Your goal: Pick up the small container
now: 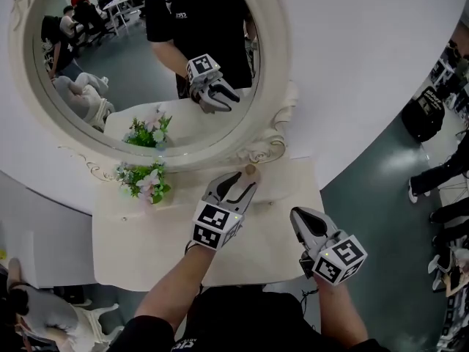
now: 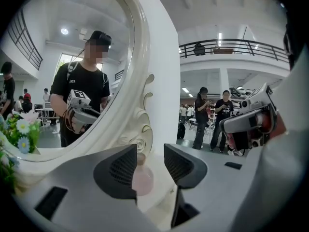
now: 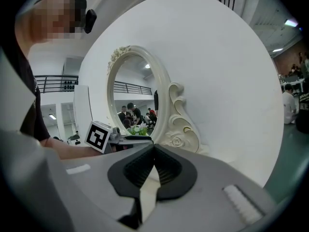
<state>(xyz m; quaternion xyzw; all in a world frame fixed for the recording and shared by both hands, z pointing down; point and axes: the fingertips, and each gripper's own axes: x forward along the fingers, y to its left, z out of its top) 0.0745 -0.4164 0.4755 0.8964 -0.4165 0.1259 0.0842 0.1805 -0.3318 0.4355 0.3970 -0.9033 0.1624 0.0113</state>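
1. Where the head view looks down, the small container (image 1: 251,171) stands on the table (image 1: 146,233) at the mirror's (image 1: 274,72) foot, before the left gripper (image 1: 239,183); the right gripper (image 1: 300,217) is well apart.
2. Left gripper view: jaws released, container between them.
3. Right gripper view: jaws clenched, empty.

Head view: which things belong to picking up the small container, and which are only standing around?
For the job: small container; left tongs, open, the container showing between them.
Just standing by: mirror; flowers; right tongs, shut and empty.
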